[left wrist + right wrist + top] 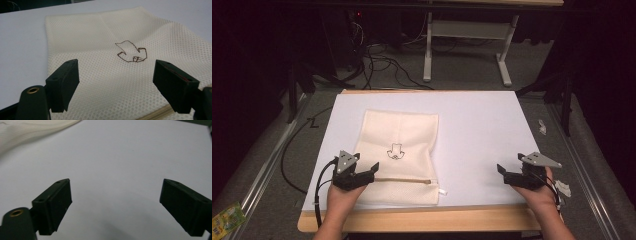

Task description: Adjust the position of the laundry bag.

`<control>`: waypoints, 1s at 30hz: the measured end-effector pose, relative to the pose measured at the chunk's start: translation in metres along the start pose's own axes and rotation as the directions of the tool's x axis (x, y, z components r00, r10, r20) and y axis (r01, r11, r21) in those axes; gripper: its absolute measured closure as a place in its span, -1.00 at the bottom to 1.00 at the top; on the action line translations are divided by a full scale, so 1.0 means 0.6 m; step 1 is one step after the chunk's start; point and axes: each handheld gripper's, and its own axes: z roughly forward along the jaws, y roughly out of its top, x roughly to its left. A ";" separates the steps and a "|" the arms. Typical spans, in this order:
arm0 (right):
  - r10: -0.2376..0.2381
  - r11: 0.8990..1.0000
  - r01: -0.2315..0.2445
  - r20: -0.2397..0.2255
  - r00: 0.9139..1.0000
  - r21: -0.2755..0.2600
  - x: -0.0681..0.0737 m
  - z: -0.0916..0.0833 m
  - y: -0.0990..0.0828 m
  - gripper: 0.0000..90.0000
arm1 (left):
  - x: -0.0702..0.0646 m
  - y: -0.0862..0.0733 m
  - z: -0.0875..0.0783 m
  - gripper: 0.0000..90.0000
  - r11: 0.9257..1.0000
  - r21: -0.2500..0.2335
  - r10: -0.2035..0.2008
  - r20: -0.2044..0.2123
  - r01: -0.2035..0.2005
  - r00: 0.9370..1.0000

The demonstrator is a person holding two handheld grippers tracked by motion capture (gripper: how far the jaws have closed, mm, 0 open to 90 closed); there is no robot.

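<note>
While dark floor, loose cables [382, 62] and a white table frame [472, 35] fill the room at twelve o'clock, the cream mesh bag [399, 155] lies flat on the white sheet [482, 135], left gripper [362, 172] gaping over its seven-o'clock corner, right gripper [507, 175] gaping at four o'clock, well apart.

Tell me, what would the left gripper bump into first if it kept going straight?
Probably the mesh bag. The left gripper points low across it, open, with the cloth right under and ahead of its fingers. It might reach the little stitched drawing, though depth is hard to judge.
</note>
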 end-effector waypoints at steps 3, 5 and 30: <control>-0.022 1.000 0.022 -0.027 0.999 0.015 0.014 0.007 0.001 -0.80 | -0.005 0.002 -0.003 -0.54 1.000 -0.006 -0.011 0.010 0.011 1.000; -0.020 1.000 0.021 -0.034 0.999 0.023 0.015 0.009 -0.002 -0.78 | -0.006 0.003 -0.002 -0.54 1.000 -0.004 -0.004 0.014 0.004 1.000; 0.013 1.000 -0.013 0.001 1.000 0.009 0.004 0.001 -0.007 -0.63 | 0.083 -0.044 0.014 0.94 0.954 0.239 -0.166 -0.076 0.179 0.983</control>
